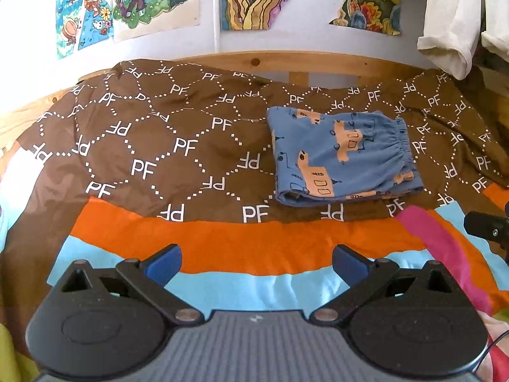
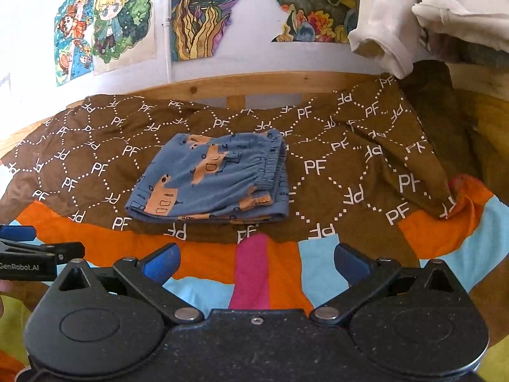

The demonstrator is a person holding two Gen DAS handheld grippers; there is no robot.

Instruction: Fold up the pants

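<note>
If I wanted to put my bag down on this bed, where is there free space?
The widest free patch is the brown PF-lettered blanket left of the folded blue patterned pants, back to the wooden bed rail. The orange and light-blue striped cover near both open grippers is bare too. The far right is crowded by hanging white clothes.

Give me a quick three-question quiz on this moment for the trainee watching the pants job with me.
1. True or false: the blue patterned pants lie folded into a compact stack on the brown PF-print sheet.
2. Which gripper holds cloth? A) left gripper B) right gripper C) neither
3. Fill in: in the right wrist view, the elastic waistband is on the pants' ____ side.

Key: 1 true. 2 C, since both sets of jaws stand wide open and apart from the pants, over the striped bedding. 3 right.
</note>
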